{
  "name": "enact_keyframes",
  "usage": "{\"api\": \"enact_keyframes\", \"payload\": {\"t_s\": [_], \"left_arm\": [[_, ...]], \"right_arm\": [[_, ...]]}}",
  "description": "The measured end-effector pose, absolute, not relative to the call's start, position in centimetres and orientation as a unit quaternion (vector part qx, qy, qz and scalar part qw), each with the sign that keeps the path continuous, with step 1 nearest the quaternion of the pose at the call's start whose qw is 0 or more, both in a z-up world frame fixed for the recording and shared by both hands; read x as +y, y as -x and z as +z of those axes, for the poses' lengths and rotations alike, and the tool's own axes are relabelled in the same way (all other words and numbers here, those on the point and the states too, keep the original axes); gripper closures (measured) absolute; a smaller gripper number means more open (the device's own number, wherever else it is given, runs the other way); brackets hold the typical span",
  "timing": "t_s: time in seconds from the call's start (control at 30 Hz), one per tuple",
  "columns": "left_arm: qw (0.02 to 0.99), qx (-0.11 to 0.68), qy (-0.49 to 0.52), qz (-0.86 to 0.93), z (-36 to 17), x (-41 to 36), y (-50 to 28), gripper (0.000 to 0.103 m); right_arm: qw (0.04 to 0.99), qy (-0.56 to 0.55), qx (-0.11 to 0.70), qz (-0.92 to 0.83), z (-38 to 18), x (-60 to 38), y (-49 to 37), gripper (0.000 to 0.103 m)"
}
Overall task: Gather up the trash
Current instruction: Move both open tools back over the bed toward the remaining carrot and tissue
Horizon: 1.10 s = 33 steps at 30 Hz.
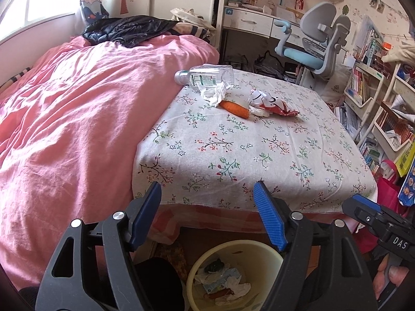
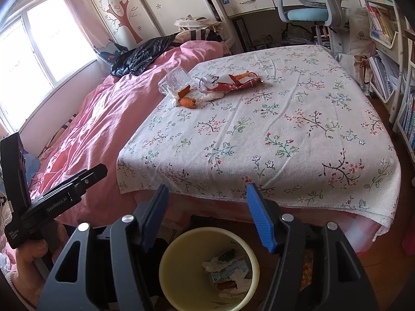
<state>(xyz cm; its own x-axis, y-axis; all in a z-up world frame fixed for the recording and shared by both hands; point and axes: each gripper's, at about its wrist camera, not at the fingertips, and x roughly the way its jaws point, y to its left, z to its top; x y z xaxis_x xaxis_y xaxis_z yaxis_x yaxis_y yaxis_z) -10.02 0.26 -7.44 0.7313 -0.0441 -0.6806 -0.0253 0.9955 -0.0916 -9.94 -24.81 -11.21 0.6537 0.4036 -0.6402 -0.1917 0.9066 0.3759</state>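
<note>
A cream bin [image 1: 228,252] [image 2: 186,254] with crumpled tissues and scraps in it stands on the floor below both grippers. Far back on the floral cloth [image 1: 259,155] lie a clear plastic bottle [image 1: 205,76] [image 2: 176,80], a crumpled tissue [image 1: 214,93], a carrot piece [image 1: 233,108] [image 2: 188,101] and a red-and-white wrapper [image 1: 272,103] [image 2: 233,83]. My left gripper [image 1: 207,189] hangs open over the bin near the bed's front edge, nothing between its fingers. My right gripper [image 2: 207,189] is open and empty beside it.
A pink duvet [image 1: 64,116] covers the left of the bed, with a black jacket [image 1: 124,29] at its far end. A grey-blue desk chair [image 1: 316,44], a desk and bookshelves [image 1: 384,108] crowd the right side. A hand holds each gripper's handle.
</note>
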Motion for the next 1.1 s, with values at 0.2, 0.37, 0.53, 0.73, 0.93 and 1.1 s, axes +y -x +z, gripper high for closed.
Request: {"api": "enact_keyframes", "payload": {"t_s": [0.2,0.37,0.53,0.73,0.93,1.1], "left_arm": [[0.928,0.369,0.051,-0.002,-7.5,0.3,10.0,0.033],[0.929,0.365,0.057,-0.001,-7.3,0.6,9.8,0.033],[0.937,0.345,0.06,-0.004,-5.0,1.5,8.0,0.031],[0.945,0.321,0.058,0.021,-2.0,4.6,3.3,0.03],[0.921,0.366,0.125,0.05,-3.8,8.9,0.3,0.03],[0.92,0.366,0.133,0.044,-4.0,9.4,-0.2,0.029]], "right_arm": [[0.898,-0.132,0.385,0.169,-11.3,-24.4,9.9,0.042],[0.895,-0.131,0.389,0.174,-11.4,-24.0,9.8,0.042],[0.892,-0.108,0.391,0.197,-10.3,-22.5,8.3,0.042],[0.891,-0.047,0.387,0.234,-8.9,-18.5,3.2,0.041],[0.889,0.016,0.38,0.254,-9.2,-14.1,-3.2,0.041],[0.895,0.058,0.365,0.252,-10.0,-11.3,-7.7,0.041]]}}
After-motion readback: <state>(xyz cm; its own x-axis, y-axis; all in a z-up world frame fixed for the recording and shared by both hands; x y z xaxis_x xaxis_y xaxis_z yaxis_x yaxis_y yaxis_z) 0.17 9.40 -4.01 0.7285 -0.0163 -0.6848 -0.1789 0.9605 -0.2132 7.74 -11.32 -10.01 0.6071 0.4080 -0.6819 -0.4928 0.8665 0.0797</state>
